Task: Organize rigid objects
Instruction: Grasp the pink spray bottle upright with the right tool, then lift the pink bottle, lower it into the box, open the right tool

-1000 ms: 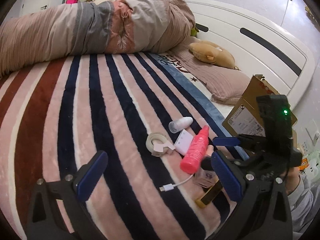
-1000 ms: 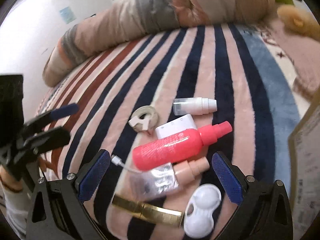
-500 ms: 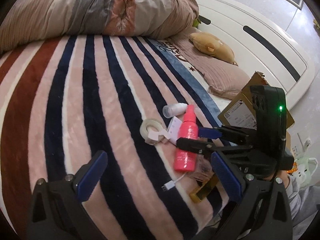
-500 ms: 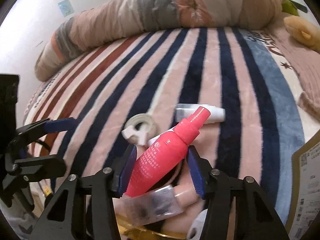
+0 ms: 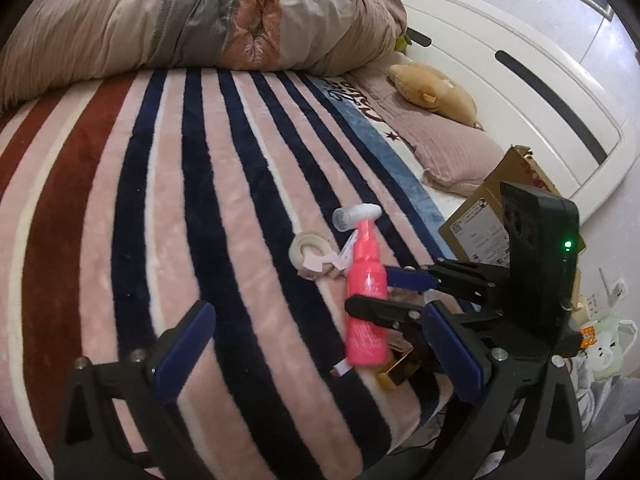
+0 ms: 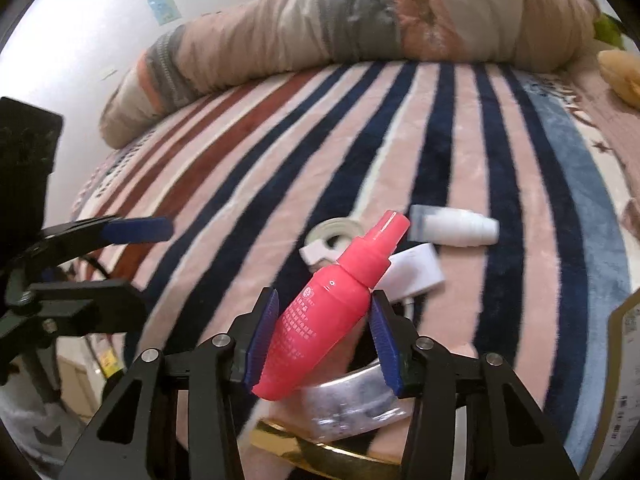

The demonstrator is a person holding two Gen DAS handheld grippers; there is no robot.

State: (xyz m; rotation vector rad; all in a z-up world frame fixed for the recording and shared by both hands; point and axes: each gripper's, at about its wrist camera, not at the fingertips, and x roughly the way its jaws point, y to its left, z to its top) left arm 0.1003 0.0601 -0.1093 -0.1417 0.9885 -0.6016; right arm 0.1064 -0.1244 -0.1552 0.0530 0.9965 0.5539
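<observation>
My right gripper (image 6: 324,336) is shut on a pink spray bottle (image 6: 332,308) and holds it lifted, nozzle up and tilted, above a pile of small items on the striped bed. The bottle also shows in the left wrist view (image 5: 366,300), between the right gripper's fingers. Left on the bed are a tape roll (image 6: 334,232), a small white bottle (image 6: 456,226), a white charger block (image 6: 416,272), a silver-wrapped bottle (image 6: 352,400) and a gold bar (image 6: 320,454). My left gripper (image 5: 316,354) is open and empty, left of the pile.
A cardboard box (image 5: 492,216) stands at the bed's right edge. A rolled duvet (image 5: 192,20) lies across the far side. A pillow (image 5: 448,148) with a plush toy (image 5: 432,88) lies by the white headboard (image 5: 540,80).
My right gripper closed on the pink spray bottle and lifted it off the pile, tilting it nozzle up. My left gripper stayed open and shifted slightly.
</observation>
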